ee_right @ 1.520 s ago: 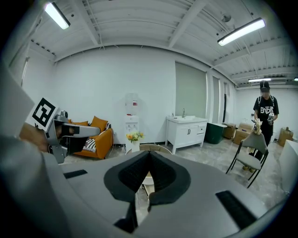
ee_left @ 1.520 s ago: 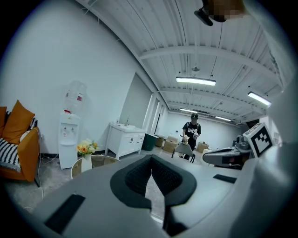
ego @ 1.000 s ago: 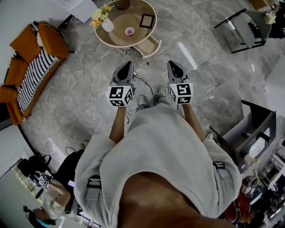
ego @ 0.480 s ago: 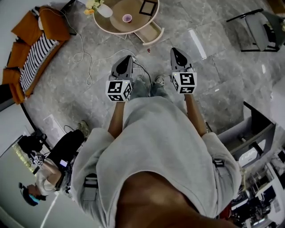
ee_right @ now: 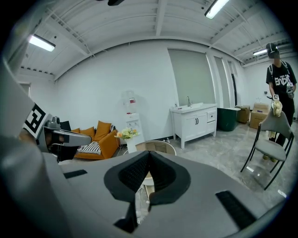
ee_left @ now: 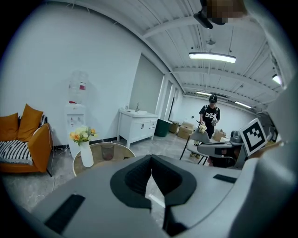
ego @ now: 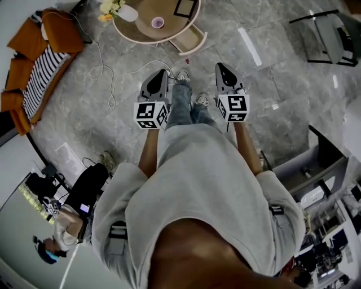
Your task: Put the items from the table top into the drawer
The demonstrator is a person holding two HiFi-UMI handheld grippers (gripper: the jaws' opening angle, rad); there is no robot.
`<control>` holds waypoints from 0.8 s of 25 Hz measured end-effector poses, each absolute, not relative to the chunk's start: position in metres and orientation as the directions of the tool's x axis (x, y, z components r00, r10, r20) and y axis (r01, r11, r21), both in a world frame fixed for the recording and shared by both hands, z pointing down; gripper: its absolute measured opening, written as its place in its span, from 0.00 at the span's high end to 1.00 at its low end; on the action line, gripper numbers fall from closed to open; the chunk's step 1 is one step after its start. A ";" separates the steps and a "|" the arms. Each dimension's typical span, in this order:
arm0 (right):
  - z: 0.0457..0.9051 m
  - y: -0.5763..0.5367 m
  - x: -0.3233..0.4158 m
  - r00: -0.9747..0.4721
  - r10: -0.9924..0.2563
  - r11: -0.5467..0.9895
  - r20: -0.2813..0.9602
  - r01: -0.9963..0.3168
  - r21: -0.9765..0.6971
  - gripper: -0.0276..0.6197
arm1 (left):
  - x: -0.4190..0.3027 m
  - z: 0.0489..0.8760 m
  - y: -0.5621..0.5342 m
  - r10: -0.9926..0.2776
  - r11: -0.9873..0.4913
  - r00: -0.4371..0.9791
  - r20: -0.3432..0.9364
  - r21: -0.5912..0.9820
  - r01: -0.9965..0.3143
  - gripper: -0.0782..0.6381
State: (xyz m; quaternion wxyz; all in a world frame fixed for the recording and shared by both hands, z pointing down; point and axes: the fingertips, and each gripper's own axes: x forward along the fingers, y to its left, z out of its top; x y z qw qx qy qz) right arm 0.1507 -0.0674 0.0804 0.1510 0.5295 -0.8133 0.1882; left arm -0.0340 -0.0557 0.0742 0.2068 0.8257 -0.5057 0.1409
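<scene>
While the left gripper (ego: 160, 74) and right gripper (ego: 221, 68), both closed and empty, are well away from the table (ego: 141, 39), nothing looks put away. The cup (ego: 158, 22), vase (ego: 127, 12) and frame (ego: 185, 7) sit on it, above the open drawer (ego: 189, 40).

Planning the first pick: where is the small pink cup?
Head view, top centre: the pink cup stands on the round table, between the flower vase at left and the picture frame at right.
</scene>
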 end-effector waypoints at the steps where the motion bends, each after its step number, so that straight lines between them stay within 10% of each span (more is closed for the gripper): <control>1: 0.084 -0.074 0.149 -0.389 -0.803 0.365 0.452 -0.920 -0.143 0.92 | -0.036 0.078 -0.064 -0.776 -0.402 0.452 0.441 0.206 -0.892 0.87; 20: 0.258 -0.217 0.107 -0.356 -0.805 0.373 0.474 -0.926 -0.062 0.92 | -0.101 0.271 -0.192 -0.795 -0.404 0.454 0.403 0.207 -0.891 0.87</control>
